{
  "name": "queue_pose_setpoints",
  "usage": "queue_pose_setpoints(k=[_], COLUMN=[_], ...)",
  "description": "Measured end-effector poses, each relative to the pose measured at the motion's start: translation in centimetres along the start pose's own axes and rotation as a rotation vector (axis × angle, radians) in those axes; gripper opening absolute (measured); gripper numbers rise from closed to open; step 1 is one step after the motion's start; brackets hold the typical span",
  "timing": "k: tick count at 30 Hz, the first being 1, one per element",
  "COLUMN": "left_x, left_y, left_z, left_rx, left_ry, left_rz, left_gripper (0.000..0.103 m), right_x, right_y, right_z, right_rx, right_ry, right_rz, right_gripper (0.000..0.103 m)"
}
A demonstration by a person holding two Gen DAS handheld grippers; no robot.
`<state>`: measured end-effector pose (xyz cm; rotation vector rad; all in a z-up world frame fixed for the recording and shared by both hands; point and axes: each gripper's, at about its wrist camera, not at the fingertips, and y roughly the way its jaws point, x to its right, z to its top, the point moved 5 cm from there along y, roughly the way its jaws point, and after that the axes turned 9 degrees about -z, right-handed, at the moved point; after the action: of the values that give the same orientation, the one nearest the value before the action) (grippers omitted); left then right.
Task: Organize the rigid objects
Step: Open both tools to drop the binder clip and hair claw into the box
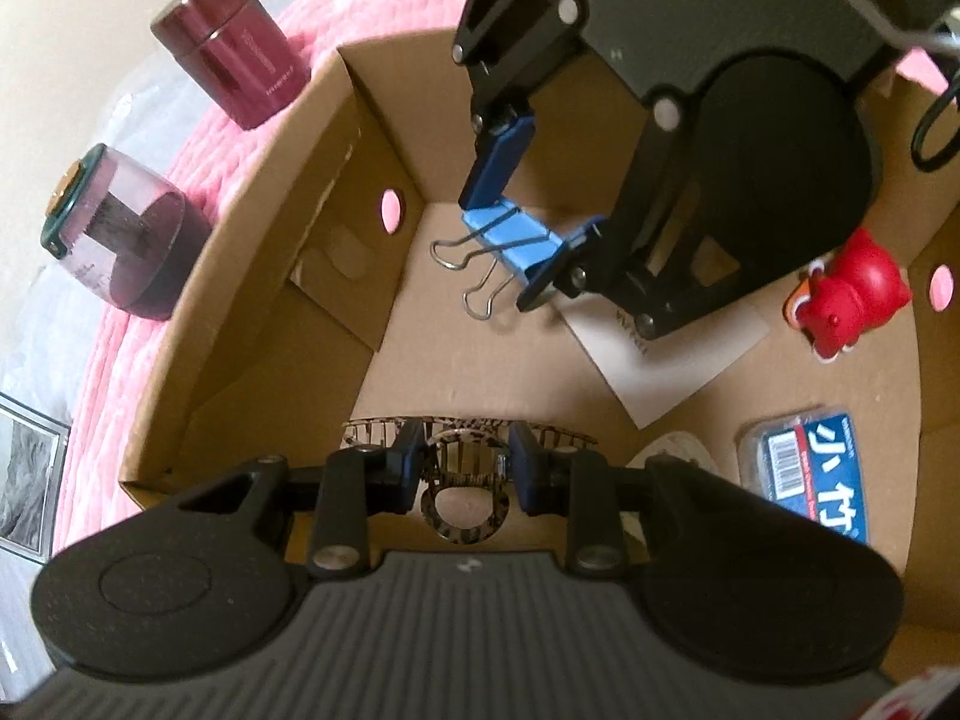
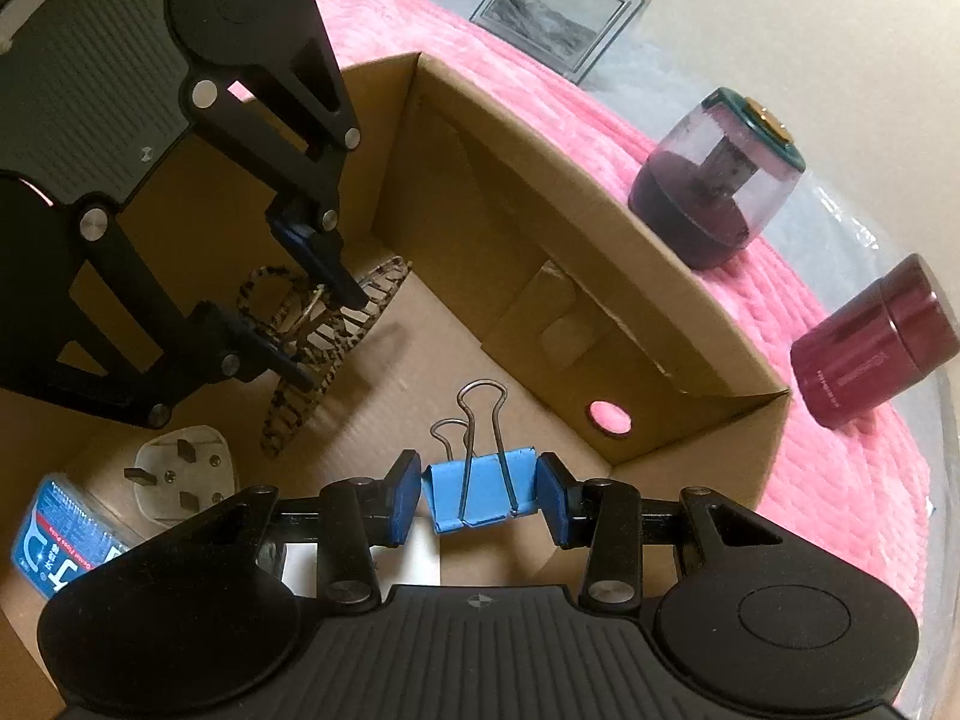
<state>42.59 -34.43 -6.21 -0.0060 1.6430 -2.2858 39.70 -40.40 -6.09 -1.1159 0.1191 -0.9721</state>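
One cardboard box [image 1: 252, 276] is taken as landmark, set on a pink blanket [image 2: 840, 468].

Counted inside the box: one blue binder clip [image 2: 480, 495], one leopard-print hair claw [image 1: 462, 468], one white plug [image 2: 180, 468], one blue packet [image 1: 810, 474], one white card [image 1: 666, 354]. One red figurine [image 1: 852, 294] is seen only in the left wrist view. Counted outside the box, on the blanket: one maroon canister [image 1: 237, 48], one clear-domed jar [image 1: 120, 234]. One framed picture [image 2: 558, 12] lies beyond the blanket.

Both grippers are angled steeply down into the box. The left gripper [image 1: 462, 468] is clamped on the hair claw, just above the box floor. The right gripper [image 2: 479, 498] is closed on the binder clip's blue body, wire handles pointing away from it, near the box's corner with the round hole.

The plug's three pins are shown only in the right wrist view; in the left wrist view only its edge is seen. The card's full outline is given by the left wrist view alone.
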Motion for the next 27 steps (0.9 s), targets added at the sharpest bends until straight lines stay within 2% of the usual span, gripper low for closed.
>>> queue_pose_setpoints(k=[8,21,27], left_x=[-0.5,-0.1,-0.1], left_y=[0.7,-3.2,-4.6], left_z=[-0.9,-1.5,-2.0], left_rx=[-0.008,0.132,0.195], left_ry=[-0.014,-0.009,-0.035], left_rz=[0.003,0.057,0.058], left_gripper=[0.027,0.027,0.028], right_x=[0.1,-0.9,-1.5], right_y=[1.0,2.9,4.1], right_z=[0.6,1.8,2.4], right_rx=[-0.011,-0.054,-0.081], right_ry=[-0.014,-0.08,-0.09], right_rz=[0.008,0.011,0.024], right_gripper=[0.039,0.039,0.039])
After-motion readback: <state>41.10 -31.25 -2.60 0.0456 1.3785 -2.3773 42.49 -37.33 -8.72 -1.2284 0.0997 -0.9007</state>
